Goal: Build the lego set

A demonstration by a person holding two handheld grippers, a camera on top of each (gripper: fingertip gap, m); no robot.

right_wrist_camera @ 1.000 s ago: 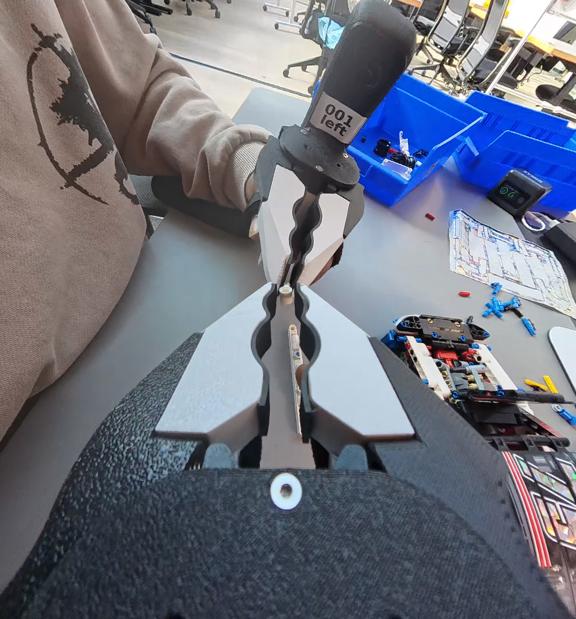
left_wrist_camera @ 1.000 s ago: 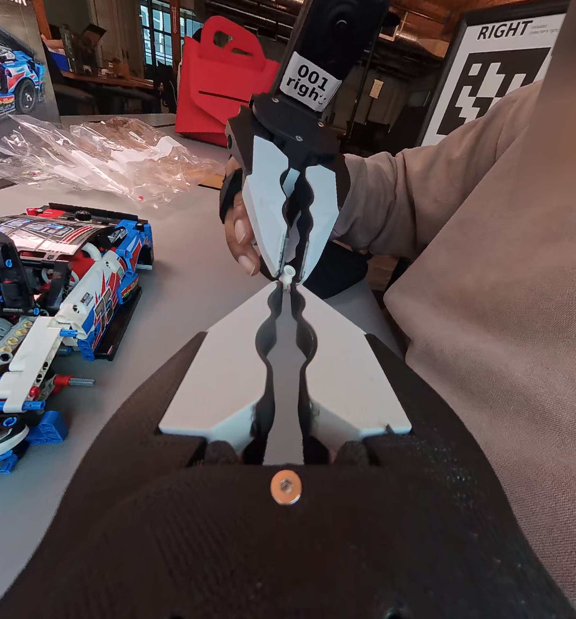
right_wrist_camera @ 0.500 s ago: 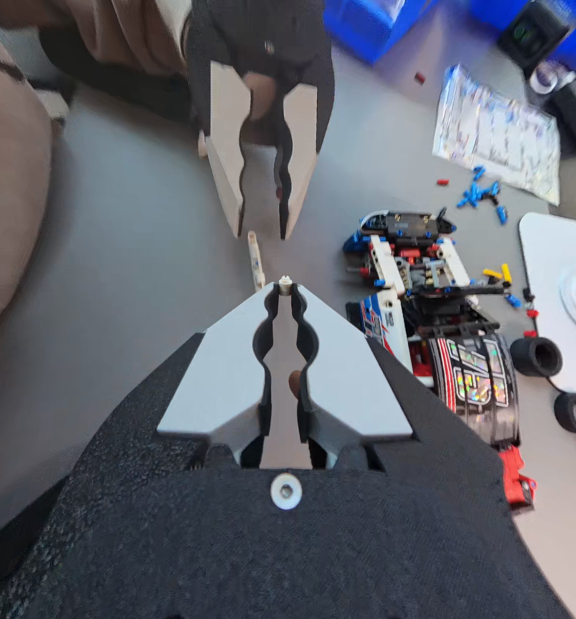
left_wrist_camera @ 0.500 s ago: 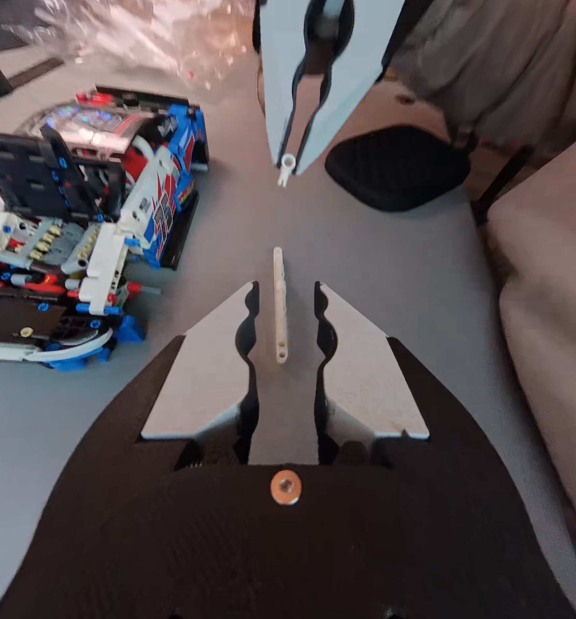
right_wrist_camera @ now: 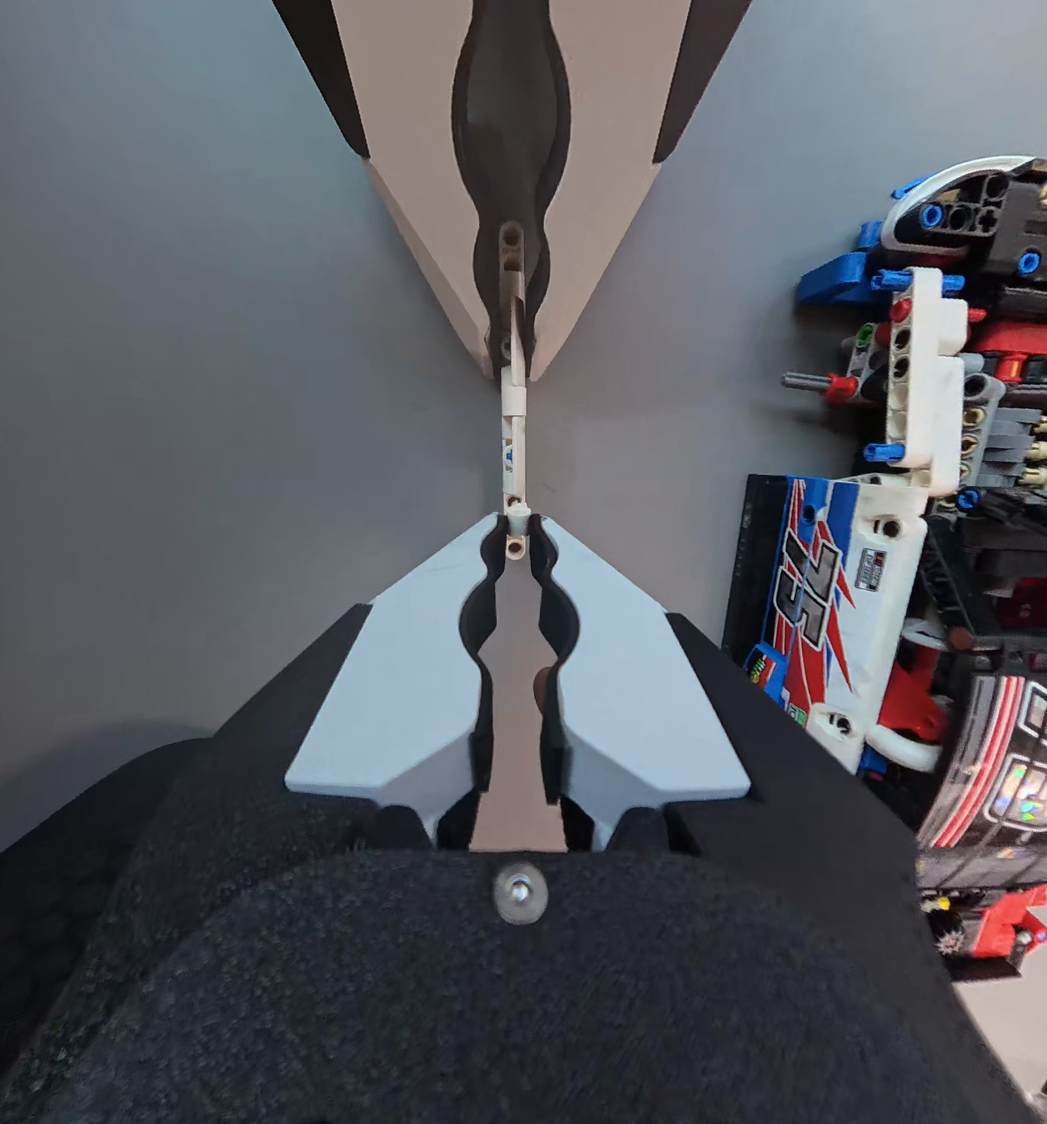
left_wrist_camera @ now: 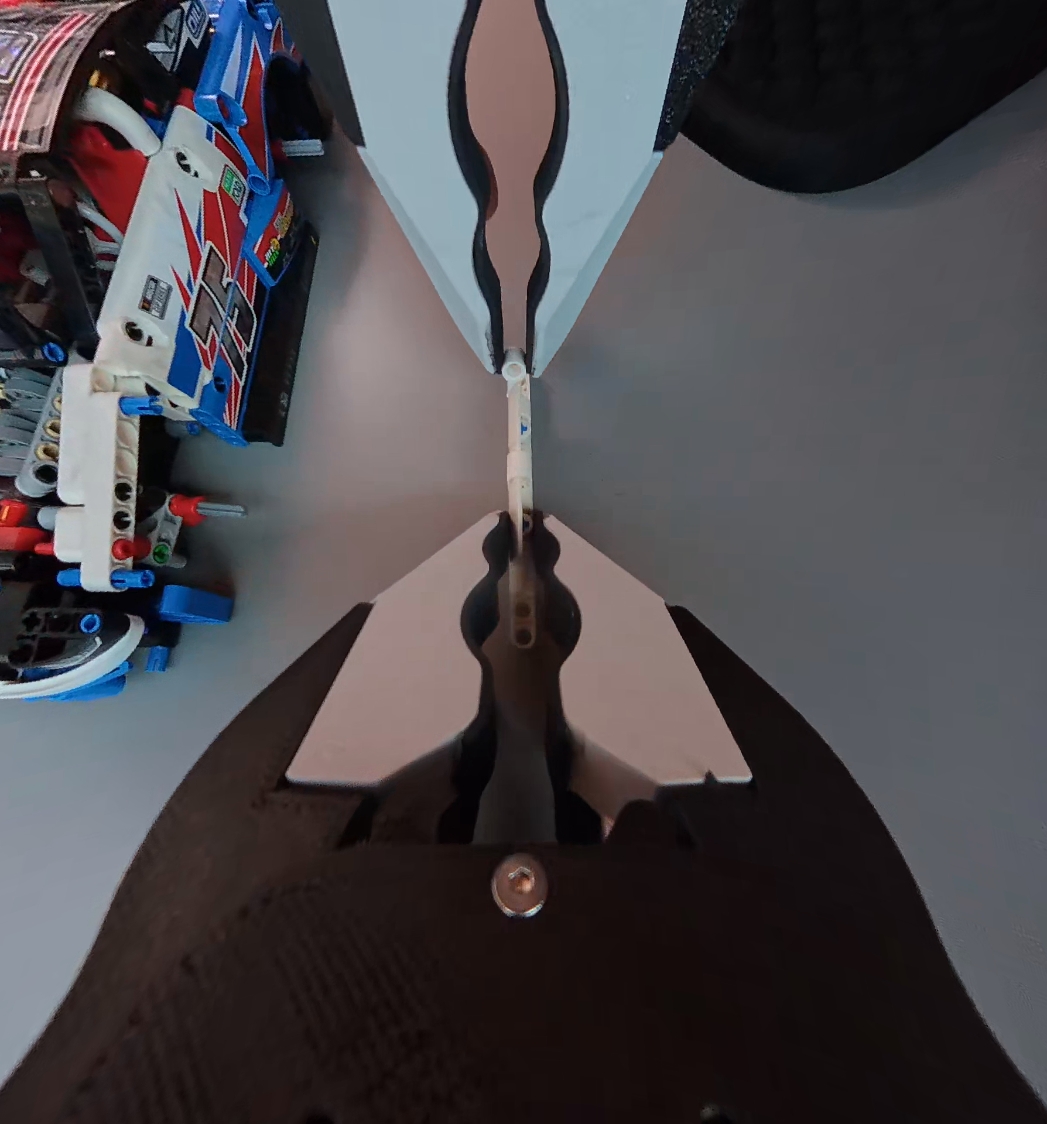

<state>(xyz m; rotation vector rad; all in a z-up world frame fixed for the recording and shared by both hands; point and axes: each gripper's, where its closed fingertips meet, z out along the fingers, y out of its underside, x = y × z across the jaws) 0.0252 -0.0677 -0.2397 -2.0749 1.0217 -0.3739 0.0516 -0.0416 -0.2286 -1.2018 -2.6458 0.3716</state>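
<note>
My left gripper [left_wrist_camera: 521, 518] is shut on one end of a long thin white beam [left_wrist_camera: 519, 438], edge-up over the grey table [left_wrist_camera: 813, 486]. The beam's far end reaches my right gripper [left_wrist_camera: 512, 364], which comes in from the top. In the right wrist view my right gripper [right_wrist_camera: 518, 524] is shut on a small white connector [right_wrist_camera: 518, 535]. The connector sits right at the beam's near end hole [right_wrist_camera: 514, 502]. The beam [right_wrist_camera: 514, 444] runs up to the left gripper [right_wrist_camera: 512, 371], whose pads press on it.
The partly built race car, white, blue, red and black, stands close to the left of the grippers [left_wrist_camera: 162, 340] and shows at the right in the right wrist view [right_wrist_camera: 935, 547]. A black padded object [left_wrist_camera: 874, 91] lies at the upper right. My right fingertips sit around 5 cm from my left ones.
Both grippers came down from mid-air to the table. My left gripper opened around the white beam lying there, then shut on it. My right gripper kept the connector and moved to the beam's end.
</note>
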